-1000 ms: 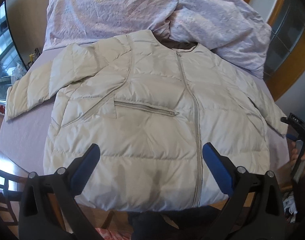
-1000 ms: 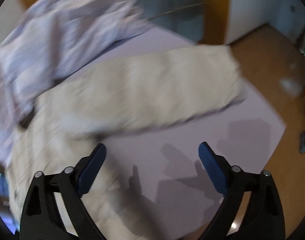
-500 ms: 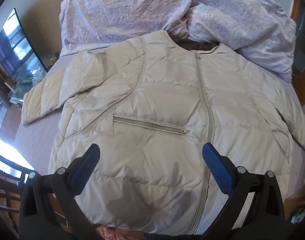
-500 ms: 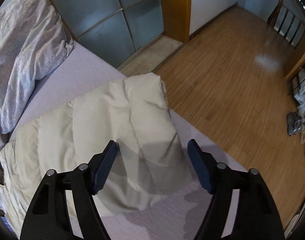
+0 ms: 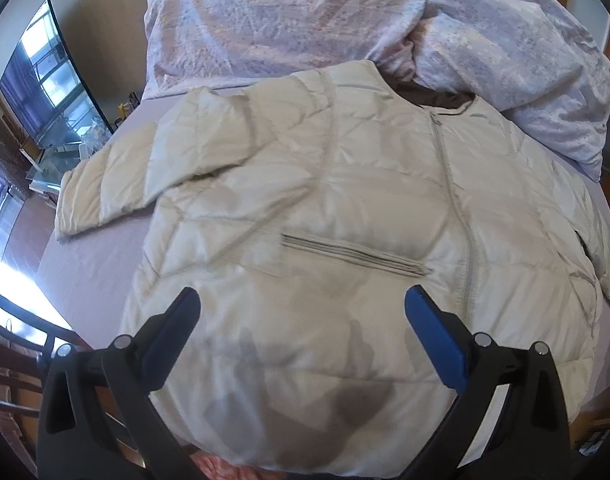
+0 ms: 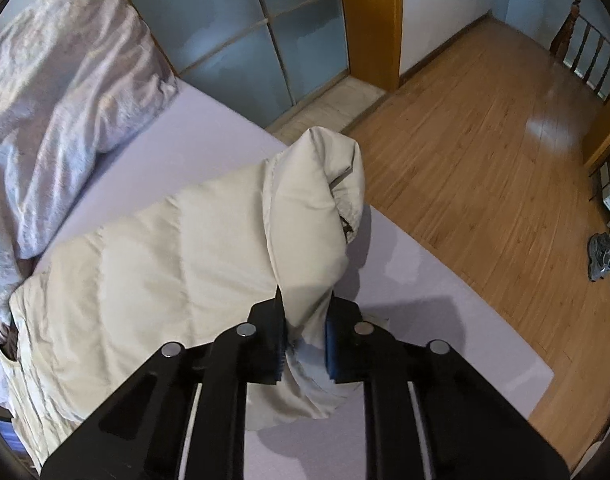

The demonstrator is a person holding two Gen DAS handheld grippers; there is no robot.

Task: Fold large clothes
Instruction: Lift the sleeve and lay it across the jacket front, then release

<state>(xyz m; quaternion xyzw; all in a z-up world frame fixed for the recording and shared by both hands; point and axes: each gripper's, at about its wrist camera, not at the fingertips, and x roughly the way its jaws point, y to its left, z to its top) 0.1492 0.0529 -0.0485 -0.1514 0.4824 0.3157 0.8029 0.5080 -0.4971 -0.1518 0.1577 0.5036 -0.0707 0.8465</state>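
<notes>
Two wrist views over one jacket point(image 5: 345, 220)

Left view looks from above the jacket's hem toward its collar, fairly near; right view sits close over the jacket's sleeve point(image 6: 313, 220), facing the floor point(image 6: 485, 160) beyond it.

Bed point(image 5: 89, 280) with lilac sheet, crumpled pale floral duvet point(image 5: 305, 20) heaped at its head. Curved TV point(image 5: 45, 80) on a cluttered stand off the bed's left side. Right view: frosted glass sliding doors point(image 6: 265, 40), orange-wood door frame point(image 6: 371, 20), wood plank floor point(image 6: 485, 140), stair railing point(image 6: 593, 64) far right, grey shoes point(image 6: 603, 256) on floor.
</notes>
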